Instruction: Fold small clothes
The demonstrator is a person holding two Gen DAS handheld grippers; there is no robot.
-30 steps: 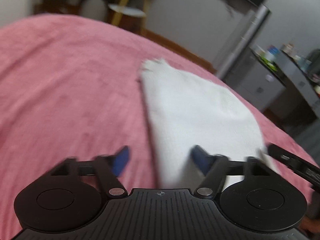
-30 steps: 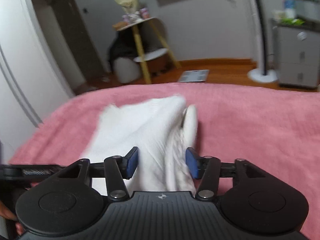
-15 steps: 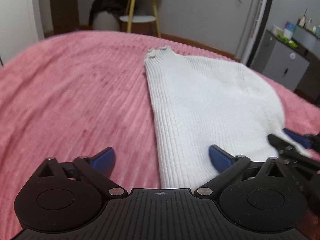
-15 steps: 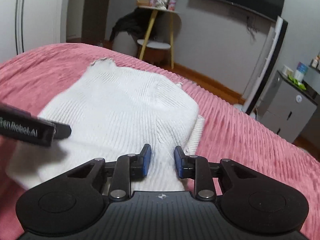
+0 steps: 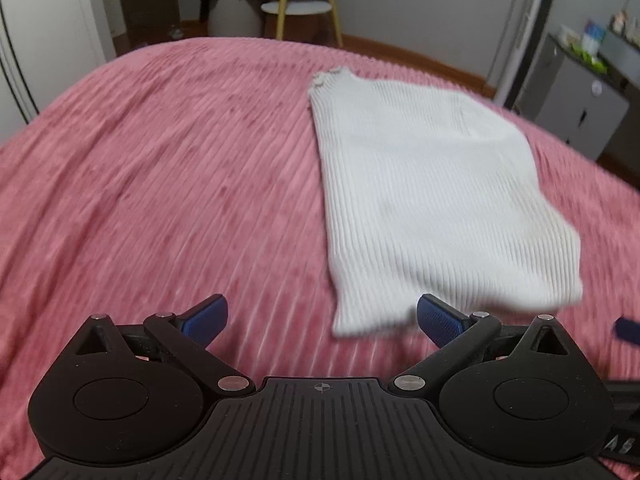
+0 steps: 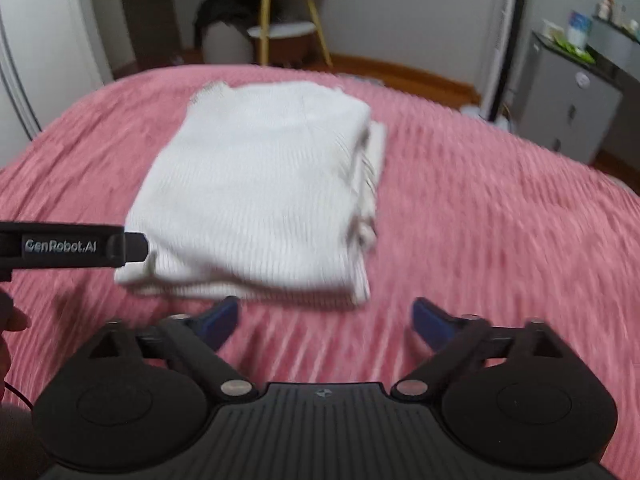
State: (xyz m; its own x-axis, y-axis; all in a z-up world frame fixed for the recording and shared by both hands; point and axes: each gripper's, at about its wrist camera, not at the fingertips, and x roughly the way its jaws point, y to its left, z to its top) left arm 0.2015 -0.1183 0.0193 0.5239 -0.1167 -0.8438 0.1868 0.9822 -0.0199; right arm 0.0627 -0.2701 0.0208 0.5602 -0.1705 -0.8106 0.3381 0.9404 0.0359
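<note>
The white ribbed sweater (image 5: 432,208) lies folded flat on the pink ribbed bedspread (image 5: 160,184), its frilled collar toward the far edge of the bed and its near hem toward the cameras. From the left wrist view, the left claw (image 5: 322,318) hangs over bare bedspread just short of that hem: its left blue pad is well clear of the knit, while its right pad sits just beside the sweater's near left corner, and whether it touches is blurred. A wide stretch of open bedspread runs to the left of the garment, out to the rounded bed edge near a white door. From the right wrist view, the right claw (image 6: 324,320) is also just short of the folded sweater's (image 6: 260,184) near edge, with stacked layers showing along the garment's right side. Open bedspread (image 6: 500,220) spreads to the right, toward a grey cabinet (image 6: 568,112) beyond the bed. The left claw's black finger (image 6: 72,245) reaches in from the left, just at the sweater's near left corner. The left claw is spread wide and empty; the right claw's jaws are opening, already wide, with nothing between them.
</note>
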